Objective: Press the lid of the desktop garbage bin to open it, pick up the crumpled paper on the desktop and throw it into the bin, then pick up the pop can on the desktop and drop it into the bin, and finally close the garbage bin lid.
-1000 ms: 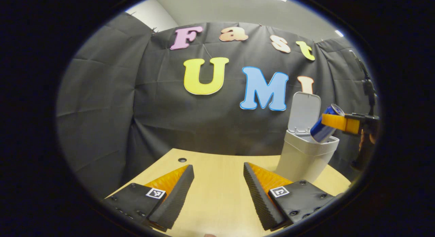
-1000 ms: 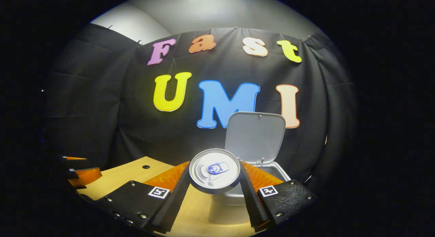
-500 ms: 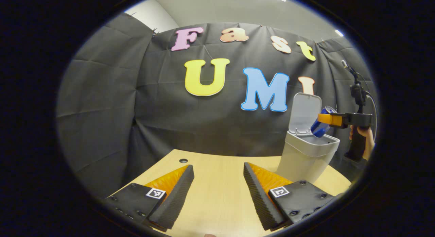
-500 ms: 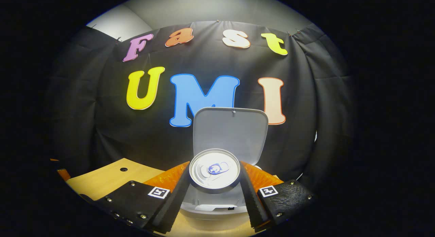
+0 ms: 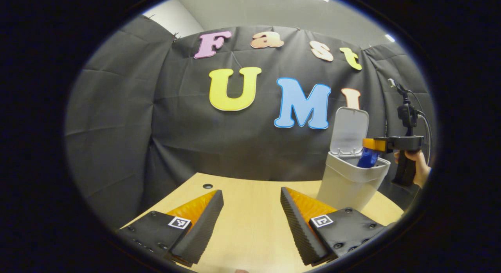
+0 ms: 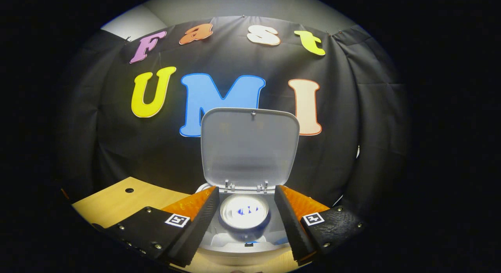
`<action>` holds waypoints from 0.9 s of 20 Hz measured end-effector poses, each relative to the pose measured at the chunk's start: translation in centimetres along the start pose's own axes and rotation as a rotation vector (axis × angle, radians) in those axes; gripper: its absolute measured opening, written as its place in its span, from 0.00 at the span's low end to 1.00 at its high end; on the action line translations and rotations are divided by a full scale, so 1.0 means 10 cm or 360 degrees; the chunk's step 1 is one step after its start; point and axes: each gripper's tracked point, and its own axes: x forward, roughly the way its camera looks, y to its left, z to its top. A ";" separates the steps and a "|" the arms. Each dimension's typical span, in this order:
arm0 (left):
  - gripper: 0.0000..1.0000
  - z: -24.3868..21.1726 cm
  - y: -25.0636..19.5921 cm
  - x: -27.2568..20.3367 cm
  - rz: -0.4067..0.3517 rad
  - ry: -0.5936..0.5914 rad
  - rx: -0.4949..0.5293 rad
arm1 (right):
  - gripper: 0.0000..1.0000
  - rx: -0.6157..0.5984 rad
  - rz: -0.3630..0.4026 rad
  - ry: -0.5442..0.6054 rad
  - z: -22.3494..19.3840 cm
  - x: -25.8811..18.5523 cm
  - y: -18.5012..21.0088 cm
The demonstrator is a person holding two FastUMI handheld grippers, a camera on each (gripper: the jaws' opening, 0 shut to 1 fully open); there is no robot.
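Pale grey plastic forms the garbage bin (image 5: 354, 181), which stands on the wooden counter (image 5: 250, 210) with its lid (image 6: 249, 147) hinged upright behind the mouth. In the right gripper view, we see the pop can (image 6: 244, 211) blurred and below the right gripper (image 6: 244, 218), whose jaws stand apart with a visible gap on each side of the can; we judge the can released and falling into the bin. In the left gripper view the can's blue body (image 5: 367, 158) shows tilted at the bin's rim, partly inside the mouth, just beneath the other gripper and the hand (image 5: 419, 167) holding it. To complete this step well, we advise holding the gripper centred over the mouth until the can clears the rim, then lifting straight up so that the jaws do not strike the raised lid. The can shows a bright silver top with a blue tab mark; its detail is lost to motion blur. The left gripper (image 5: 250, 210) hovers low over the counter, jaws apart and holding nothing. We judge that closing the lid is the step left; the paper cannot be made out inside the bin.
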 end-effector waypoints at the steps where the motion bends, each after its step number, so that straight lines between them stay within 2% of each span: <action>1: 0.95 0.00 -0.02 0.02 -0.0005 0.0001 -0.0002 | 0.90 -0.0002 -0.0002 -0.0006 0.02 0.00 -0.01; 12: 0.96 0.05 -0.17 0.08 -0.0047 -0.0013 -0.0001 | 0.90 -0.0050 0.0008 -0.0157 0.54 0.05 -0.04; 18: 0.96 0.06 -0.13 0.07 -0.0041 -0.0018 -0.0023 | 0.90 -0.0057 0.0011 -0.0277 1.04 0.21 -0.07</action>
